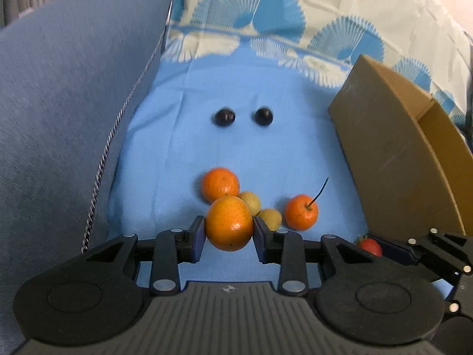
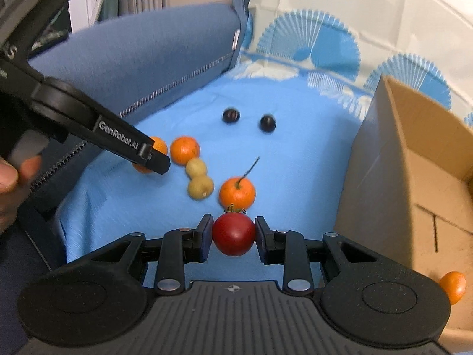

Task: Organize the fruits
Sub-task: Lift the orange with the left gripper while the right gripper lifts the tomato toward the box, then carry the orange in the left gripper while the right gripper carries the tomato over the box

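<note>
My left gripper (image 1: 229, 230) is shut on an orange (image 1: 229, 226), held just above the blue cloth (image 1: 236, 148). My right gripper (image 2: 234, 234) is shut on a red tomato (image 2: 234, 233). On the cloth lie another orange (image 1: 220, 184), an orange with a long stem (image 1: 301, 211), two small yellow fruits (image 1: 270, 217) and two dark plums (image 1: 224, 117). In the right wrist view the left gripper (image 2: 147, 155) reaches in from the left, partly hiding its orange (image 2: 158, 146). A brown cardboard box (image 2: 414, 159) stands open at the right.
A grey-blue cushion (image 1: 68, 112) borders the cloth on the left. A white and blue patterned sheet (image 1: 325, 23) lies behind. One orange (image 2: 452, 285) sits by the box's near side. A hand (image 2: 11, 177) holds the left gripper.
</note>
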A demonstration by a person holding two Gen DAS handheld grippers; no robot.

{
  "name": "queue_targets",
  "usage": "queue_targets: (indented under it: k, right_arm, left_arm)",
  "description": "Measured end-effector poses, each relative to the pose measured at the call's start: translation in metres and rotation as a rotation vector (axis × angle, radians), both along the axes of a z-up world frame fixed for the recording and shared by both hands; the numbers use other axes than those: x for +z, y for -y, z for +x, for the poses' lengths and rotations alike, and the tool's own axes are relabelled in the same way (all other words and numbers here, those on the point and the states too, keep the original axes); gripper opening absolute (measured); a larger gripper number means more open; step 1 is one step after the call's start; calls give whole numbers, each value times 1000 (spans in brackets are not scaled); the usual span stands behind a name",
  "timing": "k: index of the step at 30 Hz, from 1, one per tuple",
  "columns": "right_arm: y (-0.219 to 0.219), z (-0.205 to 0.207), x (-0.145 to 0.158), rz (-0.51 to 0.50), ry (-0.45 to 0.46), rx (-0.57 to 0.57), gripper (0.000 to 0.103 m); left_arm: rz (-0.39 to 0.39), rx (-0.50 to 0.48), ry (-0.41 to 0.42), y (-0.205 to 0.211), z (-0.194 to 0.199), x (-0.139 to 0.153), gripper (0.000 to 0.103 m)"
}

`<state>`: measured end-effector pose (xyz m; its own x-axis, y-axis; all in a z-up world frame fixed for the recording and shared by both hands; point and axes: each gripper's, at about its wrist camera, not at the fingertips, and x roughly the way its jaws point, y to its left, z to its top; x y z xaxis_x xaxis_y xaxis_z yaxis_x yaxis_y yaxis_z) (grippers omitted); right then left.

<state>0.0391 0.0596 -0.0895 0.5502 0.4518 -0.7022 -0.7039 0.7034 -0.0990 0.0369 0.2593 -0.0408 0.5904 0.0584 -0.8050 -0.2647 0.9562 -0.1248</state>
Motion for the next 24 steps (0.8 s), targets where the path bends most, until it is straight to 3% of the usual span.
queue_targets:
  k: [4, 7, 15, 20, 24]
  right_arm:
    - [12, -7, 14, 49, 56, -12, 32]
    - [25, -17, 24, 75, 119, -24, 32]
    - [71, -47, 67, 173, 289, -79, 32]
    - [110, -55, 99, 262, 329, -174, 32]
    - [149, -57, 119, 331, 317, -286, 32]
  left_arm:
    - [35, 5, 115, 4, -15, 16, 38]
    - [13, -2, 178, 9, -27, 26, 38]
    - [39, -119, 257, 46, -49, 39, 38]
    - [89, -210, 295, 65, -57, 38, 38]
    - [80, -212, 321, 63, -58, 37, 38]
